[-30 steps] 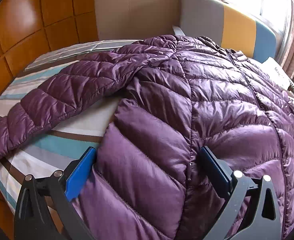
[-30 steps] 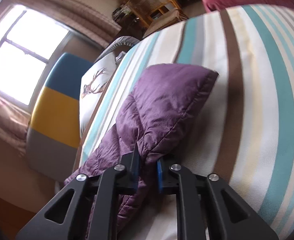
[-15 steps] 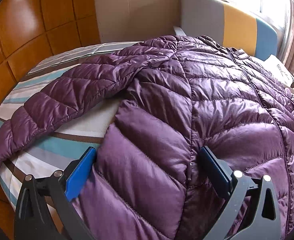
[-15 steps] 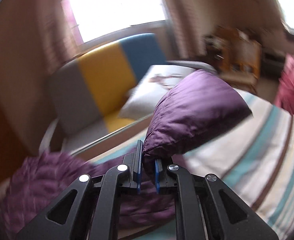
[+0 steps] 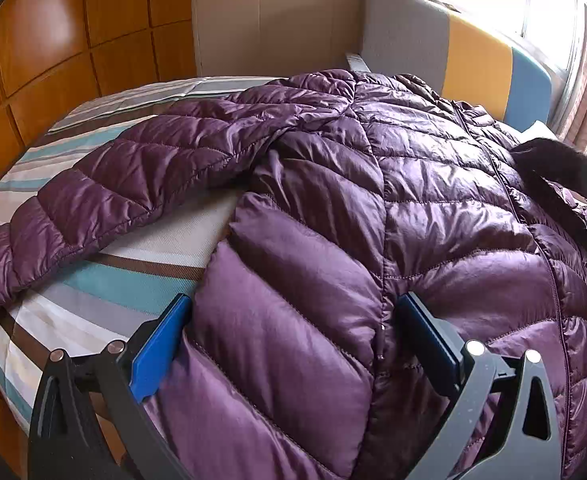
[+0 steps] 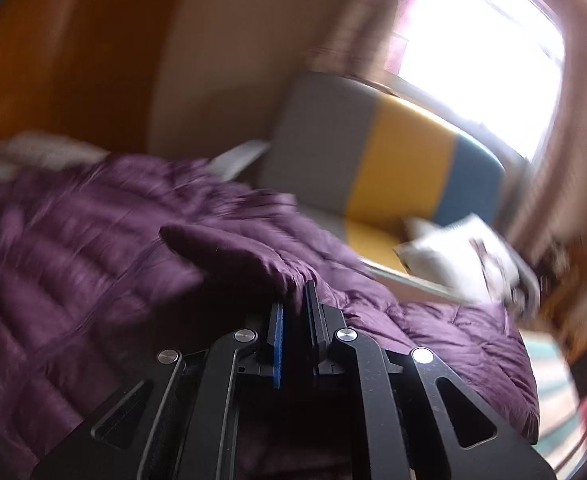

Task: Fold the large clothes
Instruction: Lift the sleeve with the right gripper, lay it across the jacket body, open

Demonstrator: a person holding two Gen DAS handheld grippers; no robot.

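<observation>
Purple quilted nylon fills my left wrist view: the shiny puffer jacket (image 5: 373, 208) lies spread over the striped bedsheet (image 5: 105, 280), its hem right under me. My left gripper (image 5: 293, 344) stands spread wide, blue pads on either side of a bulge of the hem and not pinching it. One sleeve (image 5: 105, 184) stretches out to the left, its cuff hanging over the mattress edge beside the orange wood-panelled wall (image 5: 53, 60). A wedge of bare sheet lies free between sleeve and body. At the right edge a dark folded-over piece of the jacket has come in above the zip side; a second ago that spot showed only flat jacket.

In my right wrist view, blurred, my right gripper (image 6: 295, 320) is pressed nearly together on the other sleeve's cuff (image 6: 229, 256), which now lies out over the jacket's body. A second ago that cuff lay on bare striped sheet. Beyond the bed's far edge stands a grey, yellow and blue sofa (image 6: 397, 168) with a white cushion (image 6: 453, 256).
</observation>
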